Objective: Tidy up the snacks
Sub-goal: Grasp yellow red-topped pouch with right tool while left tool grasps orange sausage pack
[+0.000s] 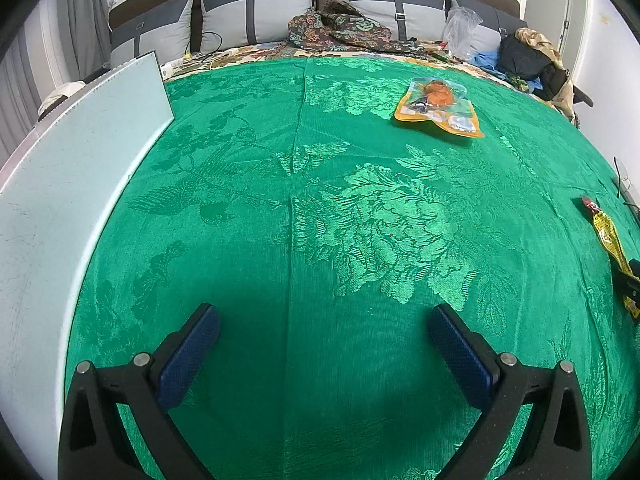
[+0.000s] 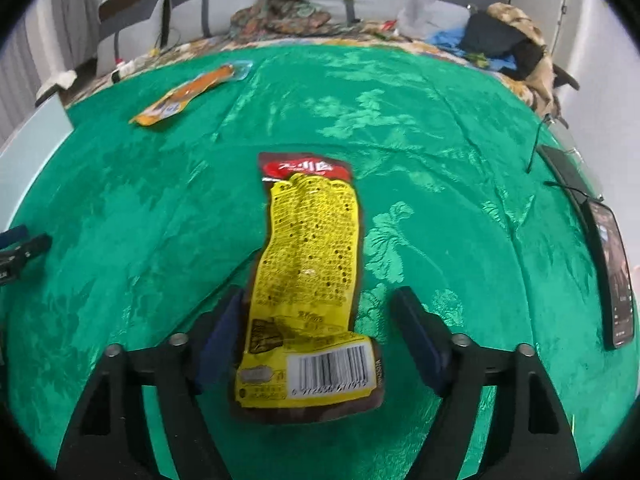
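A yellow and brown snack packet (image 2: 310,280) lies flat on the green cloth (image 2: 440,240), its barcode end between the fingers of my right gripper (image 2: 320,316), which is open around it. The same packet shows at the right edge of the left wrist view (image 1: 612,244). An orange snack pouch (image 1: 438,106) lies far ahead on the cloth; it also shows in the right wrist view (image 2: 188,94) at upper left. My left gripper (image 1: 324,320) is open and empty over bare cloth (image 1: 280,220).
A white board (image 1: 72,168) stands along the left side. A dark phone (image 2: 614,276) and a cable lie at the right edge. Pillows (image 1: 256,16), patterned fabric (image 1: 336,26), a plastic bag and clothes lie at the back.
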`<state>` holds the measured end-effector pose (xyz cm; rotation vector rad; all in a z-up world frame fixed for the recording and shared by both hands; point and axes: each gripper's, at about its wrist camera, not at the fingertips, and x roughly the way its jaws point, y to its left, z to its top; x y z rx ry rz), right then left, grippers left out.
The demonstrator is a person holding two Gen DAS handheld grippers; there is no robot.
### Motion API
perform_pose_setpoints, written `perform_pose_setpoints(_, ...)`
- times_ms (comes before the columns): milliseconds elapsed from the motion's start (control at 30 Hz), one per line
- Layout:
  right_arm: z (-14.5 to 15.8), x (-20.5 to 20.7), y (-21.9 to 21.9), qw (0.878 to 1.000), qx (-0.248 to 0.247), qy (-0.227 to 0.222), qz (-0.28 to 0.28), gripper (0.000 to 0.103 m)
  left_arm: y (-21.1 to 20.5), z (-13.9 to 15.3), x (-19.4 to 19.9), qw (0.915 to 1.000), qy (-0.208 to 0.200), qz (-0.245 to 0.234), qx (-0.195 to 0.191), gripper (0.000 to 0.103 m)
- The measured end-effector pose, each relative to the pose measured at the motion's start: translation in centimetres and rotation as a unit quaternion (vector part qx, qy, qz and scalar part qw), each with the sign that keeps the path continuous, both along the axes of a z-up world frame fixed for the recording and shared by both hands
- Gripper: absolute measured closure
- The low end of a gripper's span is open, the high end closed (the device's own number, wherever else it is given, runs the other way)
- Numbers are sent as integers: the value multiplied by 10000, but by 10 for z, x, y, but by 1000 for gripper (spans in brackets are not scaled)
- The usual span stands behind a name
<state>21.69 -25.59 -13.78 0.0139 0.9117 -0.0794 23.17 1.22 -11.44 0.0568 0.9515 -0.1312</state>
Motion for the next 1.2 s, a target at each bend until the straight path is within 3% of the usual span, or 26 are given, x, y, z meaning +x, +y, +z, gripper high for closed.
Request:
perform_pose_setpoints(767,-1,-5,-2,9998,-6,-161,-99,16,0,0,0,10000,-4,-1,1,0)
perform_pose_setpoints(933,-1,-5,-2,9998,-7,-161,-99,16,-2,0,3,9998,4,223,6,0)
perform_pose_setpoints(1000,-1,-5,-2,9998,3,-161,-95,15,-3,0,5,9997,106,220,24,0)
perform_pose_setpoints(1100,-1,-5,-2,9998,16,-162,-89,15,-9,5,29,9975,703,103,11,2)
perform_pose_setpoints(1200,-1,-5,-2,9998,11,-161,-93,15,-20,28,54,9971,568,-327,-399,6)
